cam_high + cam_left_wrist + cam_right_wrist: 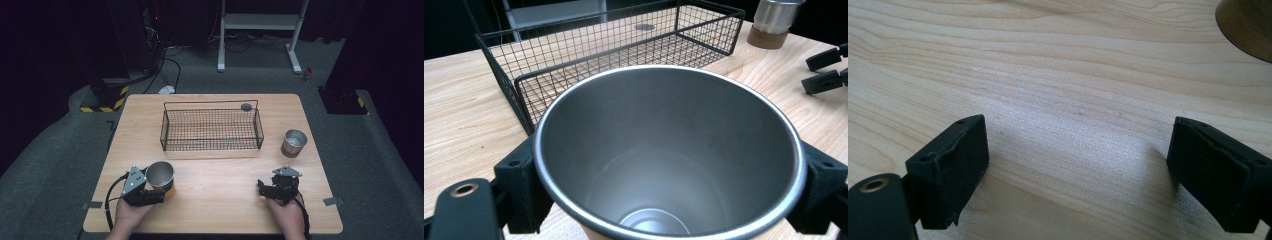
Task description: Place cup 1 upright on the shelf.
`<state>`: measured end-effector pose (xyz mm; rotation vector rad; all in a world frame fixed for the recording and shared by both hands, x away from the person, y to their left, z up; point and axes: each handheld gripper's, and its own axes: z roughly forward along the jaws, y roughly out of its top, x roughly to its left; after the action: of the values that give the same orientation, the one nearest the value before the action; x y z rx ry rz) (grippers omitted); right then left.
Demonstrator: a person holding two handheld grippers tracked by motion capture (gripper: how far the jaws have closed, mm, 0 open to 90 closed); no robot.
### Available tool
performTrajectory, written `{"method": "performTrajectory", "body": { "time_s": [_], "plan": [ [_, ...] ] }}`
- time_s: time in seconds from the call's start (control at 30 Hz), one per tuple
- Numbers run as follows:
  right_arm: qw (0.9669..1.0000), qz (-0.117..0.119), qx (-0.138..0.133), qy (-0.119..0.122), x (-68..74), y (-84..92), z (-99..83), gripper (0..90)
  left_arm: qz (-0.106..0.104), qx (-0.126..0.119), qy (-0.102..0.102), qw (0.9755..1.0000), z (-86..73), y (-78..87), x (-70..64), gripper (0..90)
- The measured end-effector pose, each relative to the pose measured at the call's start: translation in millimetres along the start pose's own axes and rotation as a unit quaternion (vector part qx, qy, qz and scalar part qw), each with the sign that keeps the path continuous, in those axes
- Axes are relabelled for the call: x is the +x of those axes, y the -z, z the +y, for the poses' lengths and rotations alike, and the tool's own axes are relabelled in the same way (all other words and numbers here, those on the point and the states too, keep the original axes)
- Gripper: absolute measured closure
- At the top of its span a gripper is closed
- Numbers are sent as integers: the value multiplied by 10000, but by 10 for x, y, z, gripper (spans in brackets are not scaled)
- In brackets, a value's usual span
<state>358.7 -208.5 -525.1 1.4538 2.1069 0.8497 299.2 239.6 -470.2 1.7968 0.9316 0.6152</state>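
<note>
A shiny metal cup (160,174) stands near the front left part of the wooden table (215,205). It has a yellow-brown band around its bottom. It is empty inside. The left gripper (150,195) holds this cup, with one black jaw pressed on each side of it. A hand (131,216) holds that gripper from below.

Just behind the cup sits a black wire basket (211,131) in the middle of the table. A small grey round thing (246,106) lies in its far right corner.

The right gripper (263,189) rests low over the bare wood at the front right. Its jaws are wide apart with nothing between them.

A second metal cup (294,142) stands to the right of the basket.
</note>
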Motion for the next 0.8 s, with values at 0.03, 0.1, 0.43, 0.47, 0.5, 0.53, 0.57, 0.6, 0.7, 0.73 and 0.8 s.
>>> {"method": "performTrajectory", "body": {
  "time_s": [0.03, 0.1, 0.43, 0.47, 0.5, 0.53, 0.57, 0.6, 0.7, 0.73, 0.8],
  "plan": [
    [10000, 0, 0, 0, 0, 0, 0, 95, -5, 20, -25, 10000, 14, 1, -2, 133],
    [10000, 0, 0, -1, 0, 0, 0, 95, -25, 30, -37, 10000, 33, -3, -11, 133],
    [10000, 1, 0, 1, 0, 0, 0, 95, -152, 9, 6, 9999, 151, -49, -36, 133],
    [10000, 1, 0, 1, 0, 0, 0, 95, -166, -1, 23, 9999, 159, -52, -36, 133],
    [10000, 1, 0, 0, 0, 0, 0, 95, -170, -13, 22, 9999, 173, -58, -35, 133],
    [10000, 1, 1, 0, 0, 0, 0, 95, -164, -29, 33, 9999, 181, -65, -38, 133],
    [10000, 3, 1, -1, 0, 0, 0, 95, -149, -30, 18, 9999, 191, -71, -38, 133],
    [10000, 4, 2, -1, 0, 0, 0, 95, -152, -25, 23, 9999, 199, -76, -39, 133],
    [10000, 13, 3, 0, -1, 0, 0, 94, -157, -54, 38, 9999, 231, -103, -42, 133],
    [10000, 18, -1, 19, -2, 0, 0, 94, -154, -63, 46, 9999, 238, -110, -45, 133],
    [10000, 19, 1, 20, -1, 0, 0, 94, -162, -73, 31, 9998, 260, -133, -54, 133]
  ]
}}
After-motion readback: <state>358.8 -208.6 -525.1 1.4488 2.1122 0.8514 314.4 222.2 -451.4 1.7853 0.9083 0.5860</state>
